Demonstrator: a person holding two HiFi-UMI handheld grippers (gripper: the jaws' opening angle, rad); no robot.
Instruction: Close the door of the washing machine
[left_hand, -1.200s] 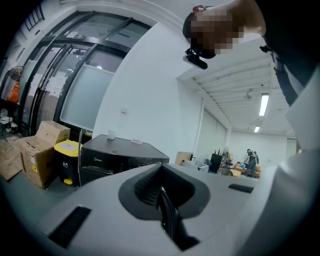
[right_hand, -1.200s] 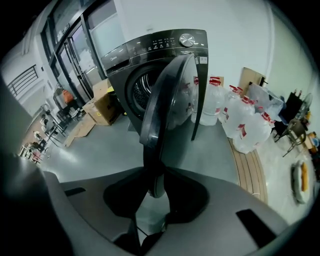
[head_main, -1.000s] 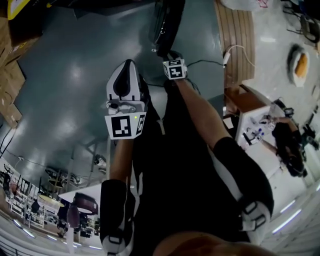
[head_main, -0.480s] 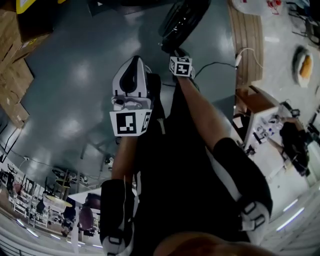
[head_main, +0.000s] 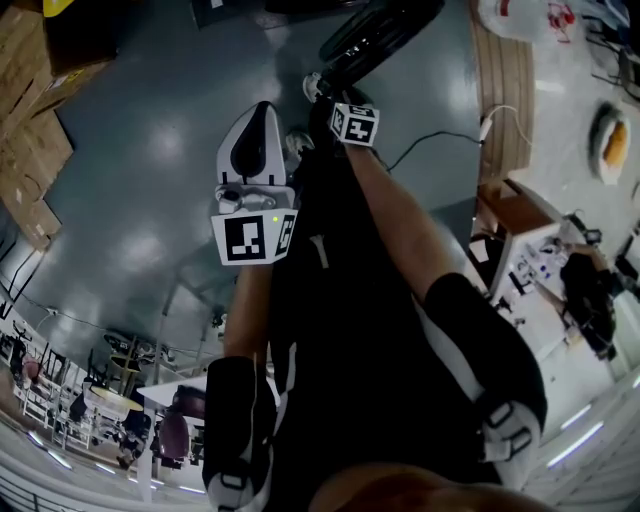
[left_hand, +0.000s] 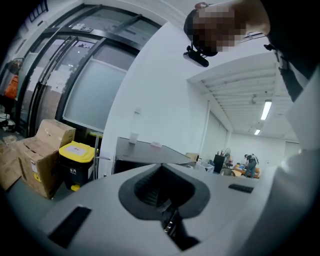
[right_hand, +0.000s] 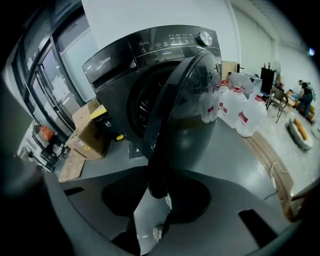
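Door (right_hand: 186, 107) wide open, swung out from machine (right_hand: 122, 62), seen edge-on from right gripper (right_hand: 158, 212). Lower rim lying right between the jaws, these just now opening further and standing wide; bare floor visible beside the rim, so apparently no clamp on it. Long axis of rim running up and away from the jaws, with drum opening to its left in the right gripper view. Probably a sideways push toward the drum needed next, not a pull. Left gripper (left_hand: 168, 224) closed on nothing, pointing into the room, well apart from door; right one clearly nearer.
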